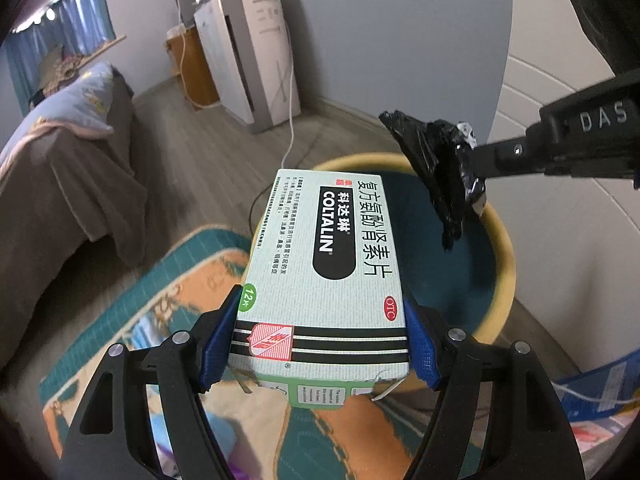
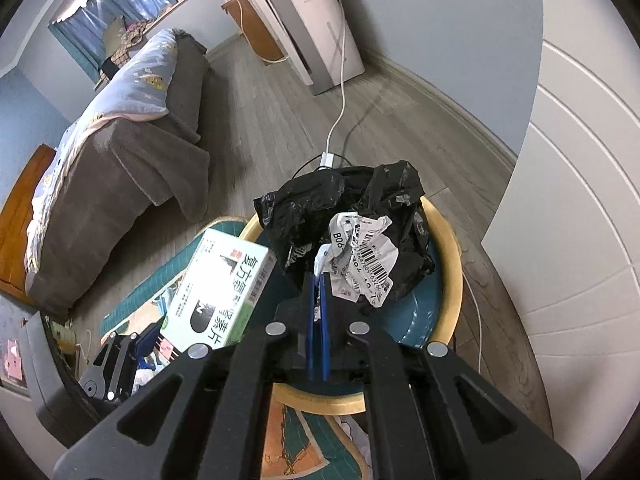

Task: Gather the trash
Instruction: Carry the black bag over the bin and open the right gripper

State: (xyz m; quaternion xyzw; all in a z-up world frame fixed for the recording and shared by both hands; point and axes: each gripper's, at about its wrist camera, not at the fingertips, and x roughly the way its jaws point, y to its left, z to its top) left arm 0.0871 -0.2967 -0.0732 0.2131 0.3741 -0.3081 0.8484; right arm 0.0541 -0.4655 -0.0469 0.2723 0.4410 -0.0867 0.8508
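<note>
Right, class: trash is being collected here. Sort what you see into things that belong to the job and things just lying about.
Part of the job:
- medicine box, held in the left gripper
- black plastic bag with crumpled label, held in the right gripper
- bin

Just lying about:
- bed
- rug
- white appliance
- cable

Matt cardboard box [image 1: 320,272]; crinkled glossy black plastic bag [image 2: 344,216].

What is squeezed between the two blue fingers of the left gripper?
A pale green medicine box, gripped by its sides between the left gripper's blue pads. The left wrist view shows it, poised over the yellow-rimmed bin.
</note>
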